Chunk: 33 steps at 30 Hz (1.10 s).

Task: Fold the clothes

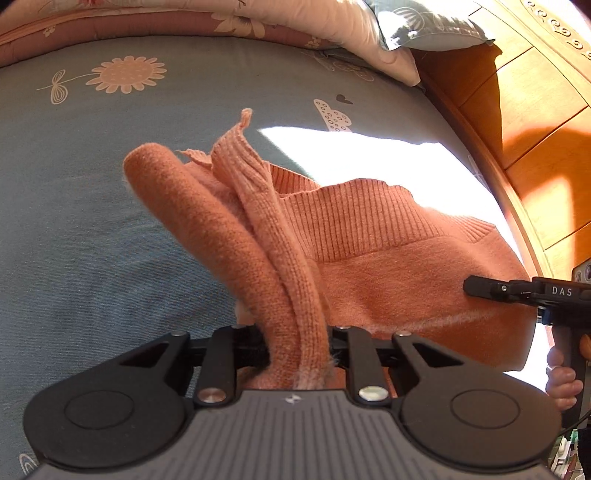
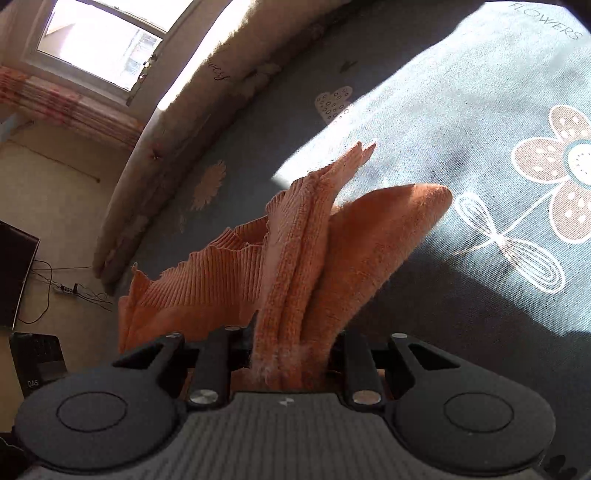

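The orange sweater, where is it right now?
The orange sweater hangs between the two grippers above the blue flowered bedsheet, bunched in the left gripper and the right gripper, near the wooden headboard.

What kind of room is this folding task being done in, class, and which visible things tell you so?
Most likely a bedroom. The orange sweater hangs over a bed with a flower-print blue sheet, pillows lie by a wooden headboard, and there is a window.
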### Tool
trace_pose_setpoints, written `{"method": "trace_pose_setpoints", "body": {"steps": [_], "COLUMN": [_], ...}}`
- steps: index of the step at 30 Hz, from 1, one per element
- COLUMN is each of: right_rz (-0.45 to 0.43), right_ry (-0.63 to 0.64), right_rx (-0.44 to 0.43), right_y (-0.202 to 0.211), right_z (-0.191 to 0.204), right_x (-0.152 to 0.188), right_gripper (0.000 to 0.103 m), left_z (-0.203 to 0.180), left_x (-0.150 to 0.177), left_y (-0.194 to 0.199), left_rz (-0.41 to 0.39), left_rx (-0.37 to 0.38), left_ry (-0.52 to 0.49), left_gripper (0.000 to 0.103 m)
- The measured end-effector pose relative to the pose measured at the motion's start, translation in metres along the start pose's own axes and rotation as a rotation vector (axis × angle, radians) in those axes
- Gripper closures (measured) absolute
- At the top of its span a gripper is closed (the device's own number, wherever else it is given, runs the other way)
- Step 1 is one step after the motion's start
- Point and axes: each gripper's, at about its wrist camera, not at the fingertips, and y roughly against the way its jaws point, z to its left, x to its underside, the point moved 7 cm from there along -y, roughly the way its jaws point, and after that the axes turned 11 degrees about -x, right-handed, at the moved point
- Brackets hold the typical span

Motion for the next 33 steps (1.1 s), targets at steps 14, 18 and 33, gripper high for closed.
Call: {"method": "trace_pose_setpoints", "body": {"steps": [14,18,33], "right_rz": [-0.077,-0.137,-0.417], "right_ry": [0.02,-0.011,-0.142], "right_rx": [-0.007,0.044,0.115], "right_y": [0.096,0.145,0.269], "right_z": [0.045,0.034,-0.033], "right_x": [0.035,0.043,0.035], "right_gripper": [0.078,0.078,0.078], "left_z": [-0.129,-0.176,-0.355], "left_x": [0.006,0.006,-0.019], "left_y": [0.007,-0.003,-0.046], "left_rz": [0.051,0.075,0.109], "left_rx": [0.215,0.272,0.386], "left_ry": [-0.238,-0.298,-0.521], "left_gripper": [0.084,0.084,0.084]}}
